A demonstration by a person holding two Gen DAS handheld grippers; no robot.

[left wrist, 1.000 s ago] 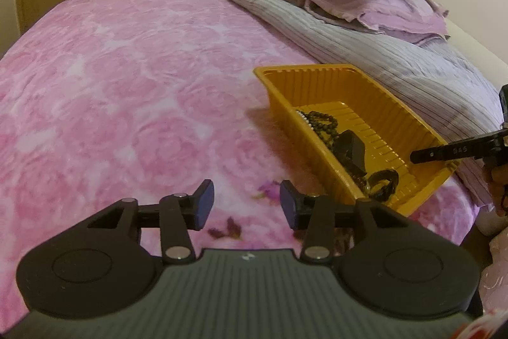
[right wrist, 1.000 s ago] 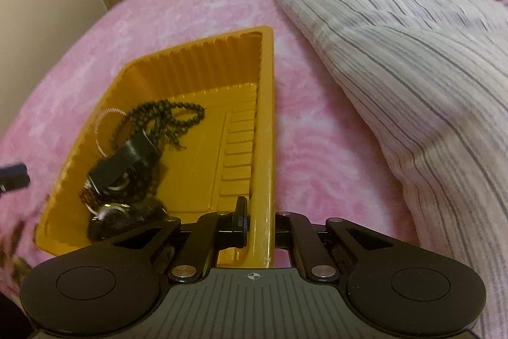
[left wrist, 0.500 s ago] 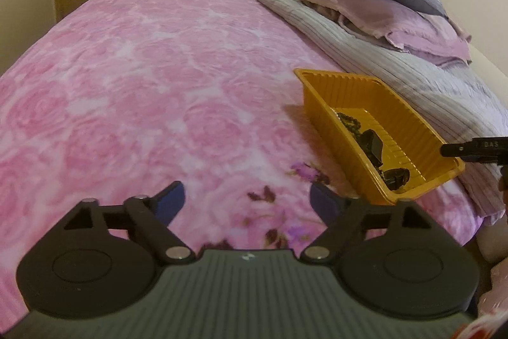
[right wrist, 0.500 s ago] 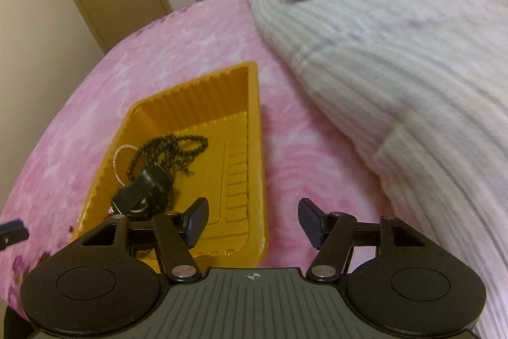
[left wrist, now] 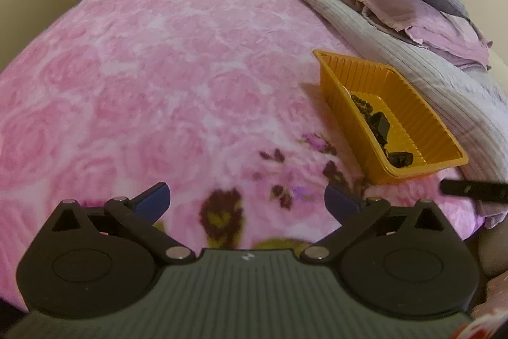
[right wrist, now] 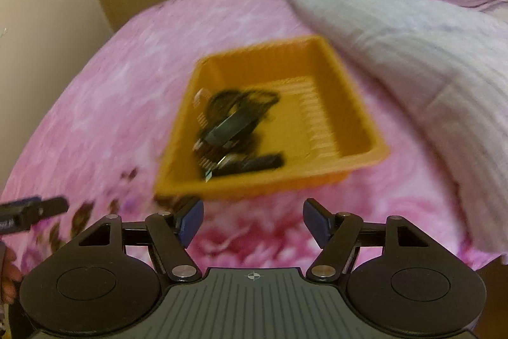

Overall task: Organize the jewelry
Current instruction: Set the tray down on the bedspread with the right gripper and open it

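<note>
Right gripper [right wrist: 253, 223] spread, empty; jewelry [right wrist: 235, 129] in orange tray [right wrist: 343, 104]

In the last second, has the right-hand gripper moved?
Yes. The right gripper has let go of the orange plastic tray's rim, opened, and backed away toward the bed's edge.

The right wrist view is motion-blurred: the dark jewelry [right wrist: 235, 129] in the orange tray [right wrist: 349, 129] smears into streaks, its pieces indistinguishable. From the left wrist, the tray's near wall [left wrist: 346, 116] hides most of that pile. Beside the tray, the right gripper's finger [left wrist: 473, 191] is cut off by the frame edge.
</note>
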